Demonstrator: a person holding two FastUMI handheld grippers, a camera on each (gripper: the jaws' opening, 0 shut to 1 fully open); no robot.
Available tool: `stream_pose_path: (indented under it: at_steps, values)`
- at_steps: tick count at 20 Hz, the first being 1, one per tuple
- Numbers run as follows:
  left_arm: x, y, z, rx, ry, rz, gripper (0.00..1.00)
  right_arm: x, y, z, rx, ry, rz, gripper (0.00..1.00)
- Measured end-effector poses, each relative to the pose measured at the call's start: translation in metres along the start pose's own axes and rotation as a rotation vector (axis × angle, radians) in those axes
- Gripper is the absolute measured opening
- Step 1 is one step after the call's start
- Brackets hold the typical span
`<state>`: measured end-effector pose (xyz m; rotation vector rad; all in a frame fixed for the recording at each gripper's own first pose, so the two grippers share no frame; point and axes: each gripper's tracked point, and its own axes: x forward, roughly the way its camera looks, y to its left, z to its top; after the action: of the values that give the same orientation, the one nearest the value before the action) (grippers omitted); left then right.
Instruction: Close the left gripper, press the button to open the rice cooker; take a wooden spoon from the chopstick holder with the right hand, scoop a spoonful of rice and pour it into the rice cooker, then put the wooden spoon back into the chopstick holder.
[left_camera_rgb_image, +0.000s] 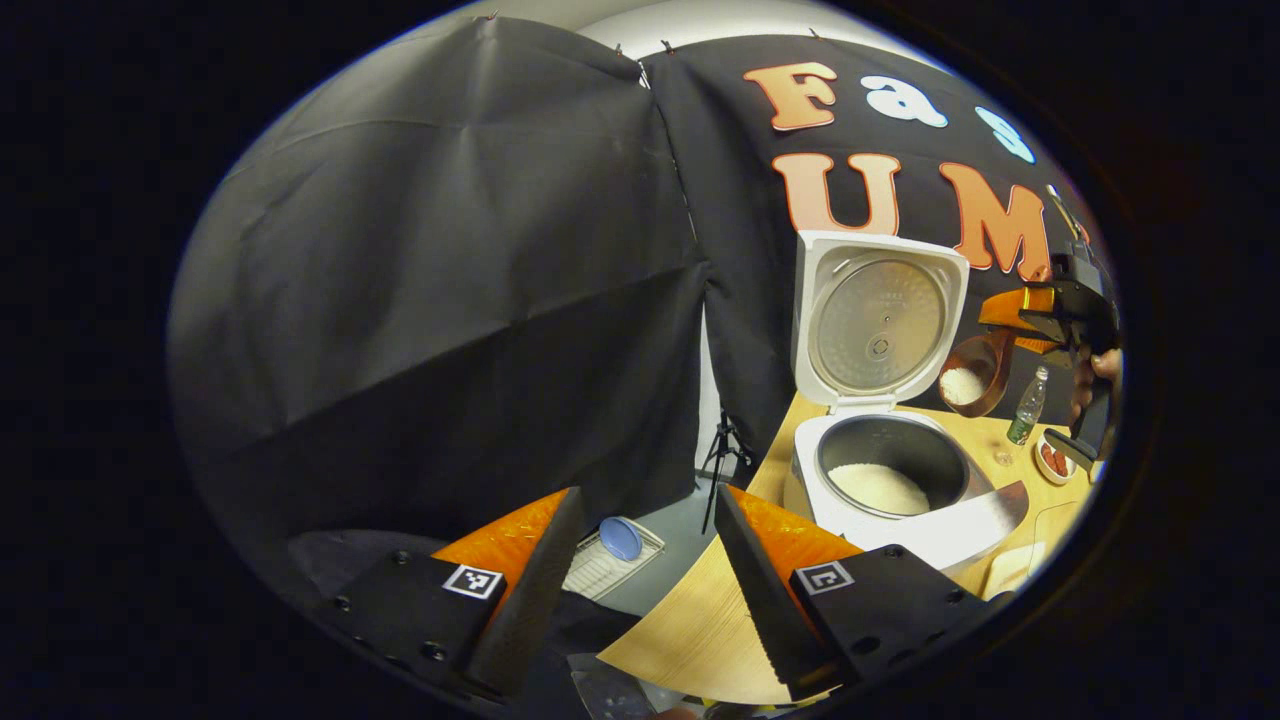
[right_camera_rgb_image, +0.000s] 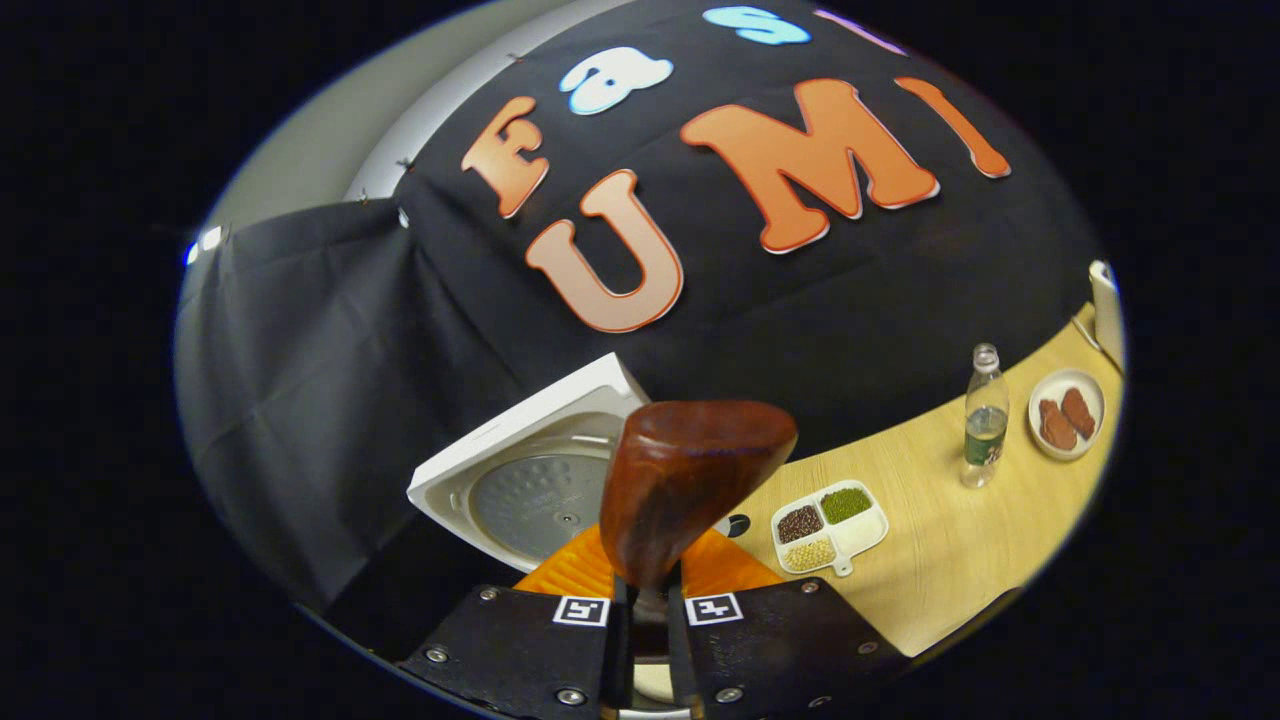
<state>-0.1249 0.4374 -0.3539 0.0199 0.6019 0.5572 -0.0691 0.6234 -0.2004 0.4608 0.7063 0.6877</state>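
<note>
While my left gripper (left_camera_rgb_image: 640, 590) is hanging wide open and empty, my right gripper's (right_camera_rgb_image: 640, 625) fingers are clamping the brown wooden spoon (right_camera_rgb_image: 685, 480), loaded with rice, beside the open white rice cooker (left_camera_rgb_image: 880, 450).

The left claw (left_camera_rgb_image: 640, 590) is hovering agape at the surface (left_camera_rgb_image: 700, 630) edge; beyond, the right claw (left_camera_rgb_image: 1010, 325) is tilting a rice-laden wooden spoon (left_camera_rgb_image: 972, 378) beside the open rice cooker (left_camera_rgb_image: 885, 440)

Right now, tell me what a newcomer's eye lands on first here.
The rice cooker stands on the wooden table with its lid swung upright and white rice in the pot. Beside the lid, the right gripper holds a wooden spoon loaded with rice.
</note>
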Motion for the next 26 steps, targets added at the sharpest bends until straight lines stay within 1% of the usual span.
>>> stream_pose_path:
  at_steps: [5, 6, 7, 9, 12, 16, 17, 18, 20, 21, 22, 23, 24, 26]
  values:
    - [-0.002, 0.011, -0.003, 0.008, 0.004, 0.036, 0.85, 0.005, 0.031, -0.001, -0.259, -0.015, 0.065, 0.13]
    - [-0.002, 0.011, -0.001, 0.005, 0.001, 0.041, 0.91, 0.003, 0.036, 0.0, -0.303, -0.023, 0.074, 0.13]
    - [-0.004, 0.012, -0.003, 0.001, 0.002, 0.045, 0.91, 0.003, 0.04, 0.001, -0.345, -0.03, 0.082, 0.13]
    - [-0.007, 0.012, -0.003, -0.006, 0.004, 0.054, 0.91, 0.0, 0.048, 0.003, -0.414, -0.041, 0.107, 0.13]
    - [-0.008, 0.012, -0.008, -0.013, 0.01, 0.065, 0.91, -0.004, 0.057, 0.01, -0.482, -0.062, 0.14, 0.13]
    - [-0.012, 0.014, -0.007, -0.024, 0.009, 0.088, 0.91, -0.009, 0.073, 0.028, -0.611, -0.121, 0.188, 0.13]
    - [-0.011, 0.014, -0.008, -0.027, 0.014, 0.093, 0.85, -0.01, 0.078, 0.03, -0.651, -0.137, 0.203, 0.13]
    - [-0.013, 0.015, -0.01, -0.026, 0.016, 0.097, 0.91, -0.015, 0.082, 0.034, -0.69, -0.157, 0.215, 0.13]
    - [-0.018, 0.025, -0.008, -0.005, 0.013, 0.135, 0.91, -0.019, 0.091, 0.036, -0.786, -0.188, 0.237, 0.13]
    - [-0.027, 0.03, -0.015, -0.005, 0.009, 0.149, 0.86, -0.021, 0.094, 0.037, -0.827, -0.205, 0.249, 0.13]
    - [-0.035, 0.033, -0.019, -0.011, 0.011, 0.154, 0.85, -0.024, 0.097, 0.035, -0.854, -0.213, 0.259, 0.13]
    - [-0.041, 0.036, -0.02, -0.018, 0.013, 0.159, 0.91, -0.024, 0.098, 0.032, -0.857, -0.208, 0.27, 0.13]
    - [-0.046, 0.035, -0.021, -0.026, 0.016, 0.162, 0.85, -0.027, 0.099, 0.027, -0.839, -0.197, 0.282, 0.13]
    - [-0.05, 0.03, -0.019, -0.037, 0.016, 0.164, 0.85, -0.036, 0.097, 0.031, -0.763, -0.179, 0.301, 0.13]
